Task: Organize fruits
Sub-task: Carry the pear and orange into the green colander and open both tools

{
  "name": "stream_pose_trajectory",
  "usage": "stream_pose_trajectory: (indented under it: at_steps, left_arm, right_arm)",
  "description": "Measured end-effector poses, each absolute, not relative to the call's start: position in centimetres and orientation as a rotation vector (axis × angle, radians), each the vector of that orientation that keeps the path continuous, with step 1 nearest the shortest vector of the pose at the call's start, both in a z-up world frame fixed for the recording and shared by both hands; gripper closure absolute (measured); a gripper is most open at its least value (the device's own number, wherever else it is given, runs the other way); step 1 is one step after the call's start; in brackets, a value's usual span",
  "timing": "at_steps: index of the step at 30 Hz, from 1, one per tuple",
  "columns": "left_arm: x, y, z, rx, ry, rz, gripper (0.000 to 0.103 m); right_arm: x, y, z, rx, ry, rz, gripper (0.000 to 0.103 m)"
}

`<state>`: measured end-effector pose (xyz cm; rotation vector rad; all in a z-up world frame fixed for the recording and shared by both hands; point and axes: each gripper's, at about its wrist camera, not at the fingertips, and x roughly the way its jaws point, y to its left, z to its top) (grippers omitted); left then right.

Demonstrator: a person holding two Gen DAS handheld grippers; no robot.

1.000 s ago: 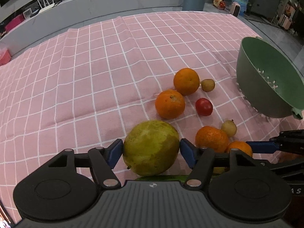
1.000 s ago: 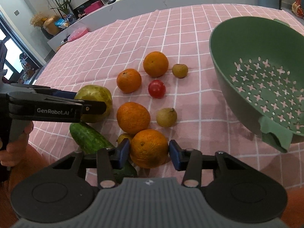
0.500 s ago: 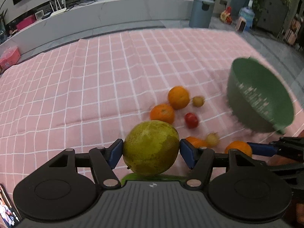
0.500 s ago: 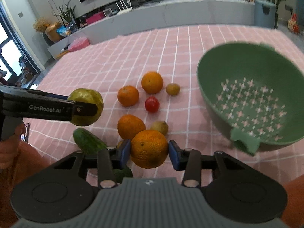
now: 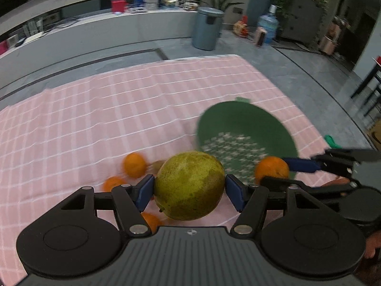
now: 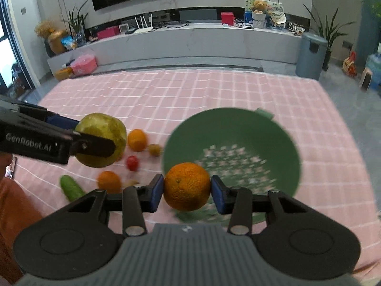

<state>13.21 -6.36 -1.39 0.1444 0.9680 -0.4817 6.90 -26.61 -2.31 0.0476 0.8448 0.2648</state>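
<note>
My left gripper (image 5: 189,188) is shut on a large yellow-green pear-like fruit (image 5: 189,186), held in the air; it also shows in the right wrist view (image 6: 101,140). My right gripper (image 6: 187,190) is shut on an orange (image 6: 187,186), held above the near rim of the green colander (image 6: 238,128). The colander (image 5: 240,121) lies right of my left gripper, and the held orange (image 5: 271,169) hangs at its near edge. Loose oranges (image 6: 136,140) (image 6: 109,181), a red tomato (image 6: 132,162) and a small brown fruit (image 6: 154,149) lie on the pink checked cloth (image 6: 190,90).
A green cucumber (image 6: 71,188) lies at the cloth's near left. More oranges (image 5: 134,165) lie below my left gripper. A grey bin (image 6: 310,54) and a low grey bench (image 6: 190,45) stand beyond the cloth's far edge.
Both grippers have risen with their fruits and moved right toward the colander. The orange now hangs over the colander's near rim; the fruits on the cloth look smaller and farther.
</note>
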Motion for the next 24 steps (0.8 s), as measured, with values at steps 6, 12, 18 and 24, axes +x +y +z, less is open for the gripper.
stream_pose_trajectory:
  at_steps: [6,12,18,24]
  left_arm:
    - [15.6,-10.9,-2.5,0.120,1.014,-0.575,0.029]
    - [17.6,-14.6,-4.2,0.145,1.054,-0.618,0.029]
    - [18.7,-16.2,-6.9,0.188,1.119,-0.640,0.029]
    - [19.3,-17.3,-8.5,0.217,1.158,-0.652,0.029]
  right_arm:
    - [10.3,-28.7,-2.6,-0.097,0.916,0.296,0.063]
    - [13.5,-29.8,-5.1,-0.179,1.047,0.365,0.063]
    - [15.3,-29.8,-7.0,-0.244,1.126,0.428,0.063]
    - [16.7,-29.7,-9.1,-0.291,1.191,0.474,0.063]
